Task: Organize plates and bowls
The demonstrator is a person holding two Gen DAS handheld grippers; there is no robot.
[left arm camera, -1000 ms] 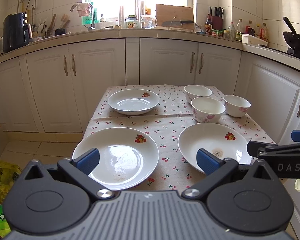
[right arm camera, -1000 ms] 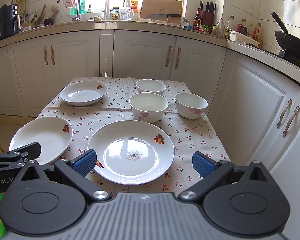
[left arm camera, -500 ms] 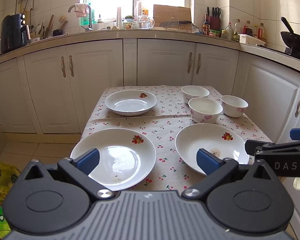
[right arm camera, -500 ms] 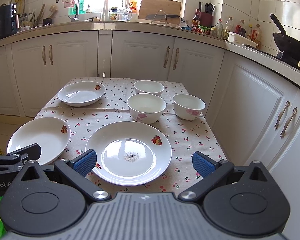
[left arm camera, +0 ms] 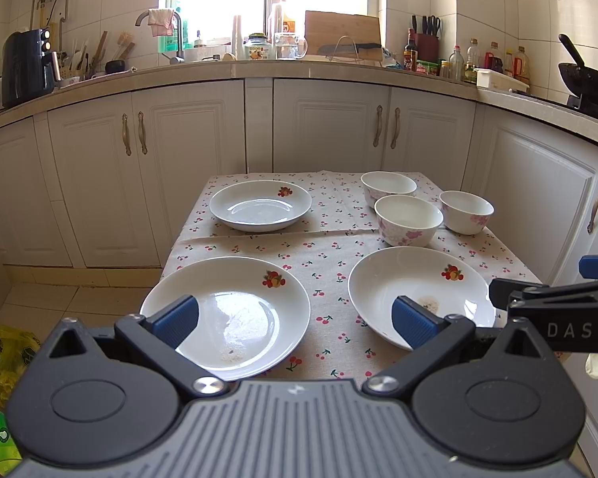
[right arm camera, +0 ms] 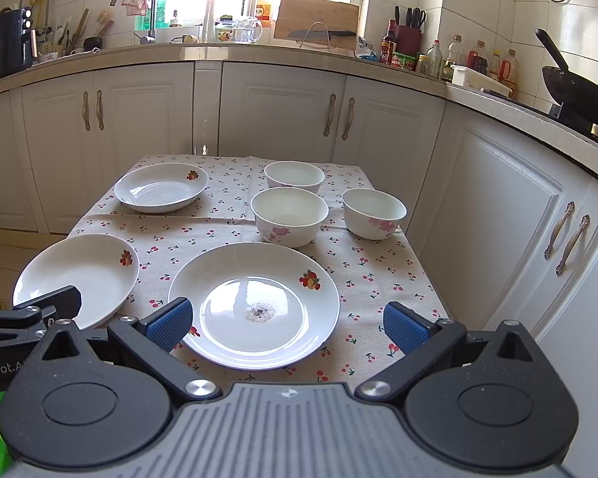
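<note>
Three white plates with a fruit mark lie on the cherry-print tablecloth: a near-left plate [left arm camera: 235,310] [right arm camera: 79,275], a near-right plate [left arm camera: 414,294] [right arm camera: 255,302] and a far-left plate [left arm camera: 259,205] [right arm camera: 161,187]. Three white bowls with pink flowers stand at the far right: a back bowl [left arm camera: 386,185] [right arm camera: 295,175], a middle bowl [left arm camera: 408,219] [right arm camera: 289,215] and a right bowl [left arm camera: 466,211] [right arm camera: 372,211]. My left gripper [left arm camera: 295,318] is open and empty, above the table's near edge. My right gripper [right arm camera: 287,322] is open and empty, around the near-right plate's front.
The small table [left arm camera: 327,255] stands in a kitchen with white cabinets [left arm camera: 323,127] behind and to the right. A counter [right arm camera: 259,49] carries bottles, a knife block and a black wok [right arm camera: 578,87]. Yellow and green bags [left arm camera: 0,354] lie on the floor at the left.
Both grippers have drawn back and risen slightly, so the table looks a little farther and lower. The dishes have not moved.
</note>
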